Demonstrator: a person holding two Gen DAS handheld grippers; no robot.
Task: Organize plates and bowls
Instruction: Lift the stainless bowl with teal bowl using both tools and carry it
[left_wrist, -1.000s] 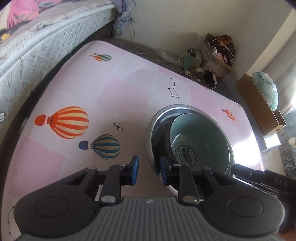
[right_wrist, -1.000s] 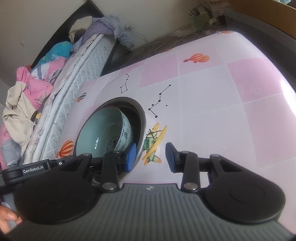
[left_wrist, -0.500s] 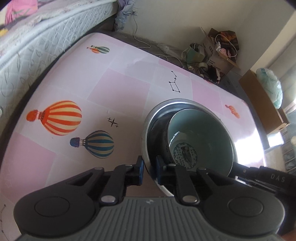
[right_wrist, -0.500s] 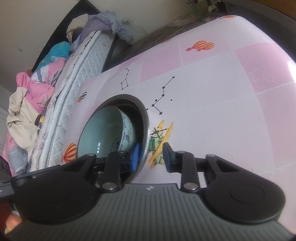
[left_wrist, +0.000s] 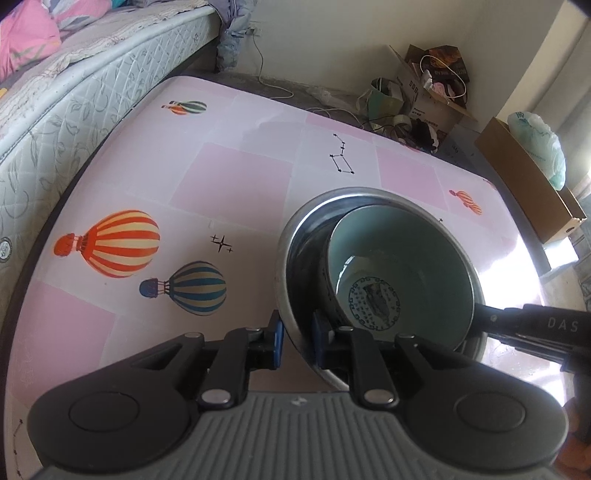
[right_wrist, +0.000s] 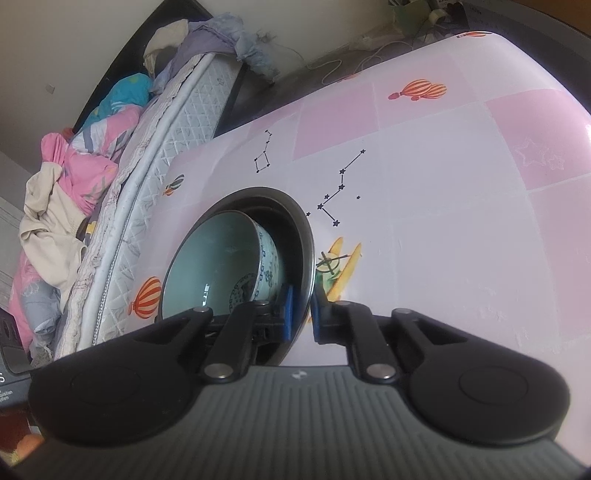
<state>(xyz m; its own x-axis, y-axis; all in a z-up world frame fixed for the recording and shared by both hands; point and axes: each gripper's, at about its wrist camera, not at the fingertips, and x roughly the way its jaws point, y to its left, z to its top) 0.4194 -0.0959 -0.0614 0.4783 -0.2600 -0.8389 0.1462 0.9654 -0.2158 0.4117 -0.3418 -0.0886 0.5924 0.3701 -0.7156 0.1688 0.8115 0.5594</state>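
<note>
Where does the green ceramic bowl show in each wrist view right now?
Left wrist: green ceramic bowl right of centre, inside the steel bowl.
Right wrist: green ceramic bowl left of centre, in the steel bowl.
Shared landmark: box-shaped constellation print.

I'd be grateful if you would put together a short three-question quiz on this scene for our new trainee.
1. True or false: the celadon bowl sits inside the metal bowl.
2. The left gripper is closed on: A) the metal bowl's rim, B) the celadon bowl's rim, C) nothing.
3. Fill in: the right gripper has one finger inside the metal bowl's wall and the other ____ it.

Key:
1. True; it lies off-centre within the larger bowl.
2. A; its blue pads straddle the steel rim.
3. Outside, on the side towards the aeroplane print on the tablecloth.
</note>
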